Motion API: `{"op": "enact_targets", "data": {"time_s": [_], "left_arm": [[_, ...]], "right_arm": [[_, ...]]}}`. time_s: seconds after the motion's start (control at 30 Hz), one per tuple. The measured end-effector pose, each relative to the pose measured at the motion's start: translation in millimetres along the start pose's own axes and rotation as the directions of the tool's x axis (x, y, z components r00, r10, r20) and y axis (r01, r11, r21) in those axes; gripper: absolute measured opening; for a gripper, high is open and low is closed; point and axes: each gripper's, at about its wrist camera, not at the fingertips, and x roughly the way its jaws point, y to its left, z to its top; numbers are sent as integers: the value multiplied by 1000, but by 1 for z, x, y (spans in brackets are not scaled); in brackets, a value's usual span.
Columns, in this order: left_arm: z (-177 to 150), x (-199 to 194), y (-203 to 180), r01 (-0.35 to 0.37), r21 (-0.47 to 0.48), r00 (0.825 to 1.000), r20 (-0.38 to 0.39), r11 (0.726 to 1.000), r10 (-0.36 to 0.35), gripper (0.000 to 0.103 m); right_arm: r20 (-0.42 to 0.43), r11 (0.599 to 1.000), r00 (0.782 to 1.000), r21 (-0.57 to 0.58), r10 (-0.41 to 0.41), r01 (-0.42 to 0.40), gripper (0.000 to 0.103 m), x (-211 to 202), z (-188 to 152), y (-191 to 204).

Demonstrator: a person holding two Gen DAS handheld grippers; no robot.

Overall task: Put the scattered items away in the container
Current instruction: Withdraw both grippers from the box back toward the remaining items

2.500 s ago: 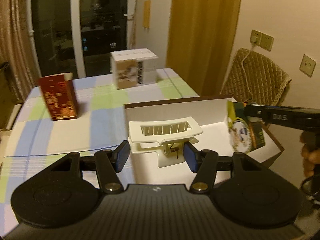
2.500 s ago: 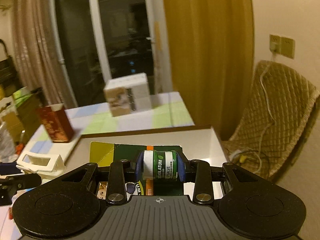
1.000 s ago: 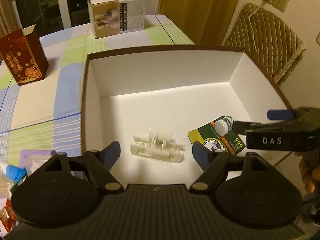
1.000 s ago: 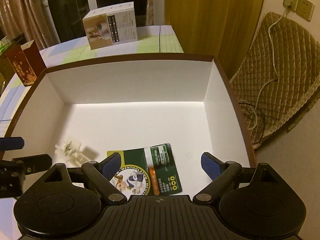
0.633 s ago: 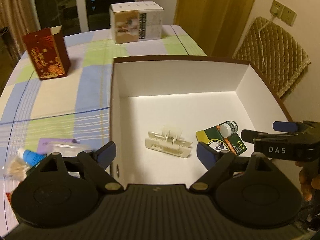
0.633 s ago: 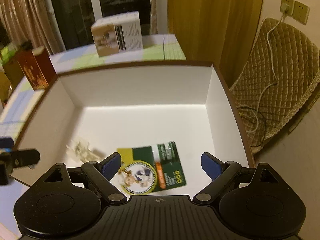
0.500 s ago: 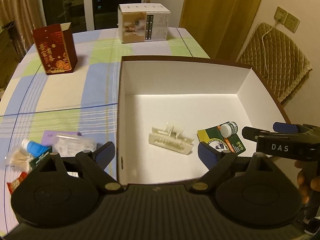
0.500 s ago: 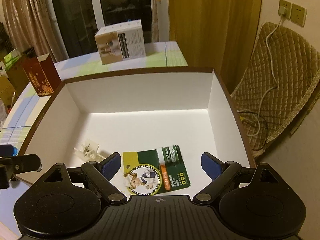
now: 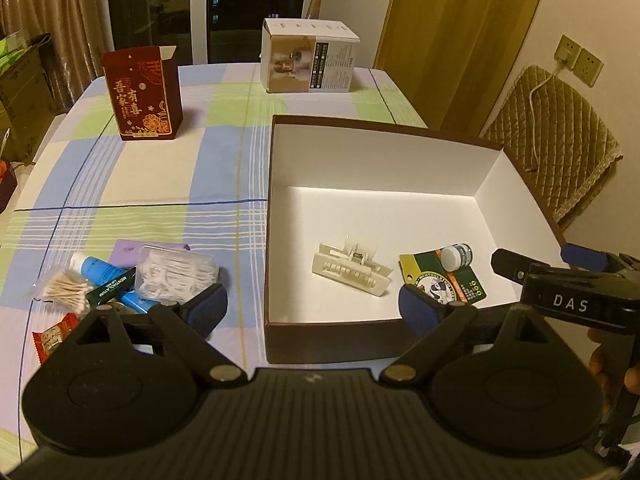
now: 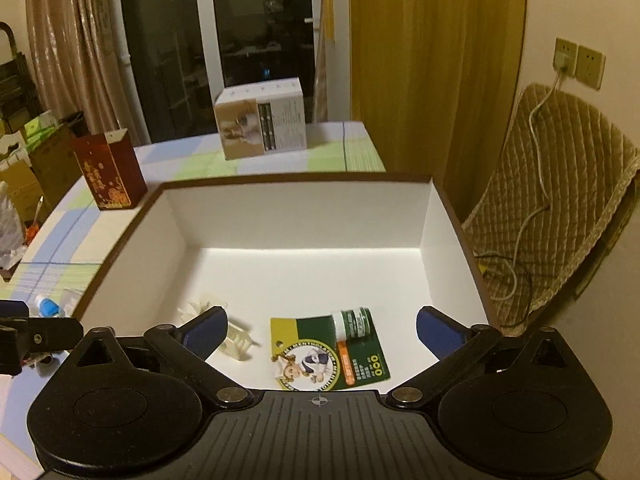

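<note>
Both tongs empty, jaws spread wide. Left tongs (image 9: 312,308) hang over the near left corner of the box (image 9: 332,340), which sits on the checked tabletop (image 9: 160,184). Right tongs (image 10: 322,330) hover above the box's near right part.

In the box: cream hair claw clip (image 9: 354,270), just ahead of the left tongs and slightly right; carded balm jar (image 9: 450,274) flat on the floor, just ahead of the right tongs between its jaws.

Left to tidy: a pile ahead-left of the left tongs, outside the box wall.
- Clear floss-pick case (image 9: 176,272), on top of the pile, nearest the left jaw. Judged light, rigid, smooth plastic; may slip. Take across its short width, near the middle.
- Blue-and-white tube (image 9: 94,268), partly under the case. Judged soft, will dent; grip mid-body, gently.
- Cotton swab packet (image 9: 66,290), loose film bag. Judged very light and floppy; pinch the bundle itself, not the film edge.
- Dark green carton (image 9: 112,288), slim, stiff card. Grip across the narrow faces.
- Red sachet (image 9: 54,336), nearest, lying flat. Judged hardest to lift: thin, little edge to catch.
- Purple flat item (image 9: 128,248) under the case; kind cannot be told.

Judgement: case first, since it covers the others.
</note>
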Motion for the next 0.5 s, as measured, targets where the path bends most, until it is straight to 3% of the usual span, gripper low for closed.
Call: {"op": "enact_targets", "data": {"time_s": [0.5], "left_arm": [[-16, -33, 16, -19, -18, 1000, 19, 1000, 20, 93]], "right_arm": [[-27, 1000, 1000, -15, 4, -4, 103, -31, -9, 26]]}}
